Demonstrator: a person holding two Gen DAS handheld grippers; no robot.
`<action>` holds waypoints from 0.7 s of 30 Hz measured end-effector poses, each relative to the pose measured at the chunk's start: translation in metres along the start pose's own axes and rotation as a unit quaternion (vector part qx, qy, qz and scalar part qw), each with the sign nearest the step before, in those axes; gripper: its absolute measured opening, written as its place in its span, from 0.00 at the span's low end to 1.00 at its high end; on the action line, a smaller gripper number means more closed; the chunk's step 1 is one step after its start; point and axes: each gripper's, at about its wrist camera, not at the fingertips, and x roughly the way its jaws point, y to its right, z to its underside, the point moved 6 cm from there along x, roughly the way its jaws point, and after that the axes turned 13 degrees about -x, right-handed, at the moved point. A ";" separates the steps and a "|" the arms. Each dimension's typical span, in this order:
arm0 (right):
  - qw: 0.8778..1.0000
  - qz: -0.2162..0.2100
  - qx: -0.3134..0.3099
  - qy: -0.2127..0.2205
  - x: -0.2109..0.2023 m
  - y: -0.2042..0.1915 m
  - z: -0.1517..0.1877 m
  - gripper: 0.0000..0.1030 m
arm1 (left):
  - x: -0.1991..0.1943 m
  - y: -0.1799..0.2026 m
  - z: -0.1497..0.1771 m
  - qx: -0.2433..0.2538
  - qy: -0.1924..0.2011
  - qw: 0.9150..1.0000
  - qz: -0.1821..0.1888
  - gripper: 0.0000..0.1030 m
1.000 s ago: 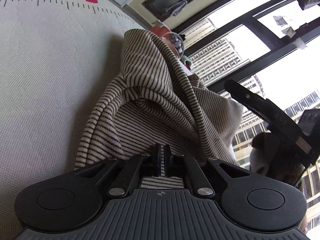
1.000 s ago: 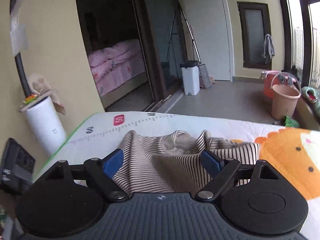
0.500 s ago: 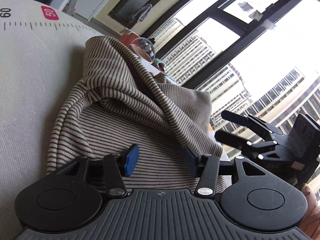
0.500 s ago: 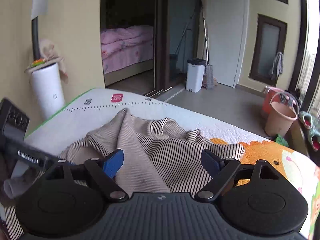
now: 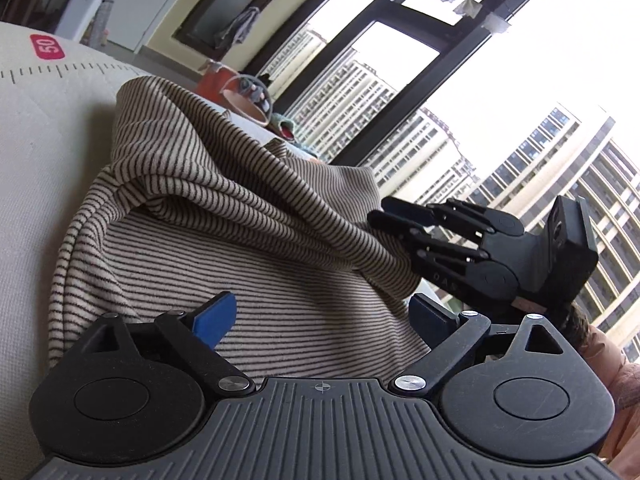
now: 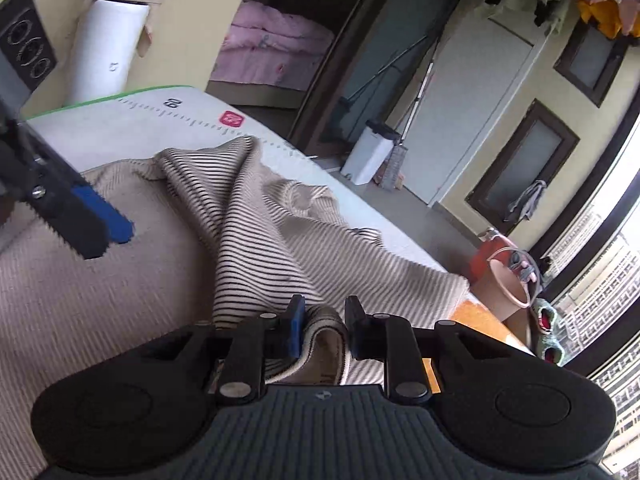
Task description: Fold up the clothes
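Striped knit top [image 5: 224,216] lies bunched on the padded mat [image 5: 36,160] with the printed ruler scale, one layer thrown over another in a thick diagonal ridge, so the fold isn't flat yet. Left tongs [image 5: 320,312] have just been opening and now stand wide, blue pads clear of the fabric on both sides; the cloth runs under and between them but nothing is pinched, so that side reads as a let-go. Right tongs [image 6: 322,326] have just been closing, and a rolled hem of the top sits bunched in the narrow gap; pads look pressed on it, so I'd call that a grip on the hem edge. From the left view the right tongs [image 5: 404,228] meet the cloth at the low end of the ridge, which fits: likely a handover of the working edge from left to right. Judgement: right has the edge so it can pull the layer over or tension it flat, left is freed to re-grab another corner or pin the body down. Risk: the grip is on a rolled bunch, not a single layer, so it may drag both layers together. Bucket [image 6: 514,284] and the floor clutter beyond the mat's edge stand clear.
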 end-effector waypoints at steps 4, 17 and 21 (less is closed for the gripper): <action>0.997 0.063 0.050 -0.012 0.020 0.051 0.006 0.21 | -0.009 0.017 -0.009 0.006 -0.013 0.999 0.047 0.94; 0.892 -0.283 0.318 0.152 -0.026 0.049 0.005 0.86 | 0.009 -0.031 -0.124 0.024 0.093 0.982 -0.164 1.00; 0.833 -0.403 0.371 0.080 0.002 0.004 0.011 0.96 | 0.020 -0.033 -0.126 0.016 0.102 0.982 -0.156 1.00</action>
